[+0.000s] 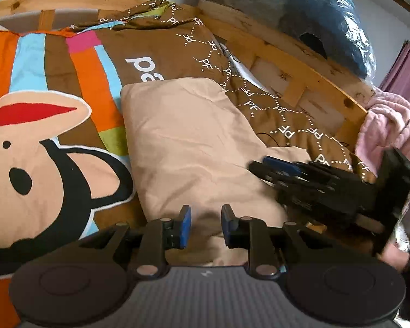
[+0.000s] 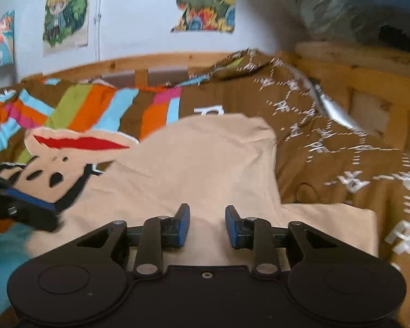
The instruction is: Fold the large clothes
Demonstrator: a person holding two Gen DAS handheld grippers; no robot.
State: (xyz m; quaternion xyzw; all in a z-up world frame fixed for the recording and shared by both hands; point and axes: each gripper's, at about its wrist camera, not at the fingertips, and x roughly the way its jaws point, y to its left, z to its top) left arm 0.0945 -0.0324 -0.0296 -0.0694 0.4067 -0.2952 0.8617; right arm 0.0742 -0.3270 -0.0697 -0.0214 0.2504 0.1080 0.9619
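A beige garment (image 1: pixel 188 147) lies folded on the bed's brown cartoon-print cover (image 1: pixel 41 136). It also fills the middle of the right wrist view, beige garment (image 2: pixel 205 169). My left gripper (image 1: pixel 205 225) hovers open over the garment's near edge, nothing between its blue pads. My right gripper (image 2: pixel 207 225) is open too, low over the near part of the cloth. The right gripper (image 1: pixel 309 175) shows in the left wrist view, blurred, over the garment's right edge. The left gripper (image 2: pixel 27 207) juts in at the left of the right wrist view.
A wooden bed frame (image 1: pixel 287 63) runs along the far and right sides. A plastic-wrapped bundle (image 1: pixel 328 13) sits on the frame's corner. A pink fleece (image 1: pixel 388 125) hangs at the right. Posters (image 2: pixel 202 0) hang on the wall behind. A person's hand (image 1: pixel 396 254) holds the right gripper.
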